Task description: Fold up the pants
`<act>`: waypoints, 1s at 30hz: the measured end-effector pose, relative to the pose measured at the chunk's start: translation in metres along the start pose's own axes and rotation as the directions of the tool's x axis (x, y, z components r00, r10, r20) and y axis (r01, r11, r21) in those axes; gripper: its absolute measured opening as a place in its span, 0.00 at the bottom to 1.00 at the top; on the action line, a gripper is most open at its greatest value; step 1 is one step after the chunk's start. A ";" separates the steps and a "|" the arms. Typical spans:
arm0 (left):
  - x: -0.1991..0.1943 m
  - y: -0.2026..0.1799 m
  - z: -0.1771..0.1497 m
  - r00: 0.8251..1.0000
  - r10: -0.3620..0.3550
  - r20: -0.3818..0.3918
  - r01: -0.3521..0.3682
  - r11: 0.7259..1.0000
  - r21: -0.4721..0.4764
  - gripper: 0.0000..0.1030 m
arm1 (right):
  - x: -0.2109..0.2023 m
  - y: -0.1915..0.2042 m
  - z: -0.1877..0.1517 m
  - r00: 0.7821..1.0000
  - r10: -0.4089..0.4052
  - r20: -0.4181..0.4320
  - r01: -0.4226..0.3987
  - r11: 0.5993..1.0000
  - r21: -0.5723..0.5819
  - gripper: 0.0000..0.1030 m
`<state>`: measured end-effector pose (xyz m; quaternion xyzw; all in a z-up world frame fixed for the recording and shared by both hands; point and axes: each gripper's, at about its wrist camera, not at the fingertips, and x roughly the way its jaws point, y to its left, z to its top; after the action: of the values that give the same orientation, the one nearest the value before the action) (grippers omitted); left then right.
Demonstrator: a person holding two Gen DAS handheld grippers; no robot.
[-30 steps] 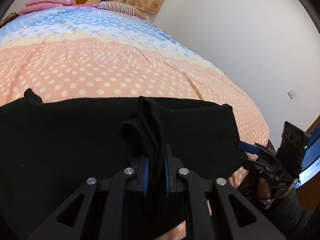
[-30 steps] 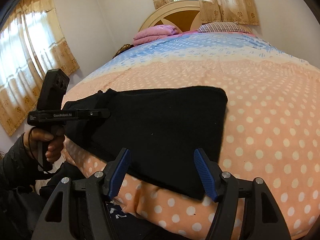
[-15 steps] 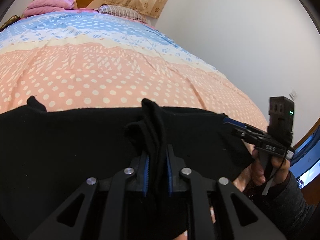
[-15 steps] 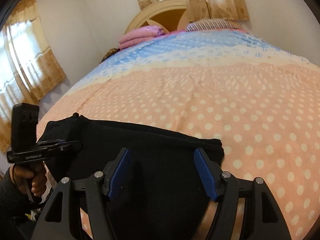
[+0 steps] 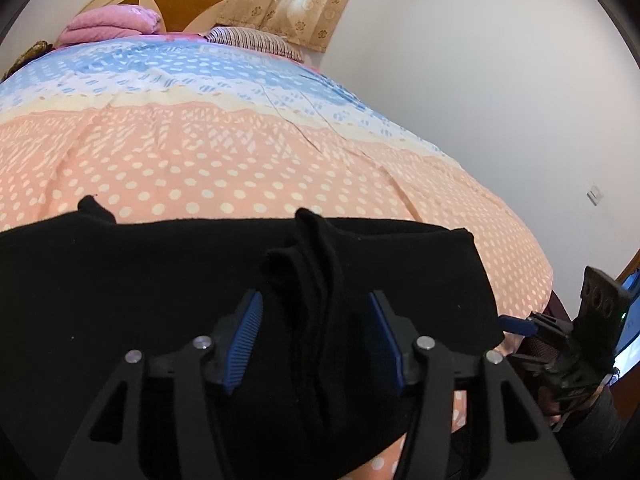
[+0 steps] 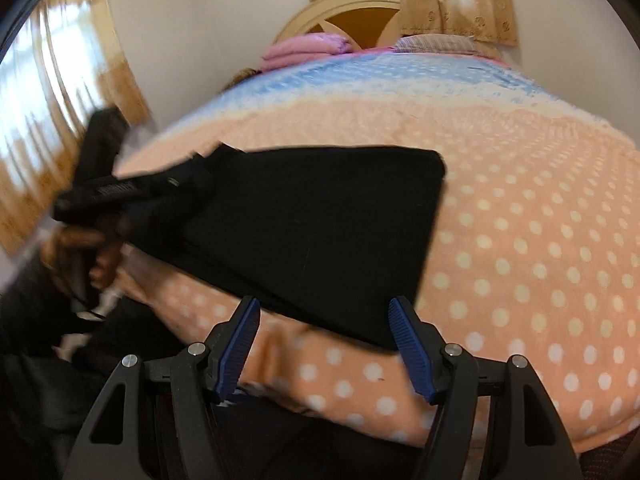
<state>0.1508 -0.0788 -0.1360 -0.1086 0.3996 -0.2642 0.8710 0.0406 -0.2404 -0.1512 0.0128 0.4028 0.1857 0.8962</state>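
Looking along your left gripper, you see its jaws have just been opening: the blue pads now stand apart on either side of a bunched ridge of the black pants, with the cloth between them but no longer pinched. The pants lie folded flat near the foot edge of the dotted bedspread, their long side running across the bed from your left hand toward your right. Your right gripper has its jaws wide apart with nothing in them, hovering just off the near right corner of the pants, which sits between and just beyond its pads. So the free right end lies straight ahead of the right tool, and that hand is the nearer one for the corner. The next fold probably turns on carrying that end across toward the left gripper, along the long side.
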 end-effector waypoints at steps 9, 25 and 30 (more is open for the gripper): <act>-0.009 0.010 -0.003 1.000 0.009 0.026 -0.008 0.999 -0.035 0.69 | -0.021 0.003 0.017 0.992 0.096 0.088 -0.100 0.994 0.047 0.67; -0.076 0.061 -0.016 0.986 0.137 0.091 -0.130 0.988 -0.079 0.78 | 0.034 0.100 0.067 0.984 0.171 0.057 -0.161 0.976 -0.145 0.68; -0.116 0.110 -0.031 0.951 0.286 0.121 -0.268 0.953 -0.144 0.84 | 0.078 0.137 0.089 0.970 0.238 0.045 -0.228 0.960 -0.162 0.68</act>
<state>0.1060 0.0777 -0.1258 -0.1245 0.3646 -0.1052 0.9168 0.1079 -0.0750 -0.1233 -0.0042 0.3540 0.3201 0.8787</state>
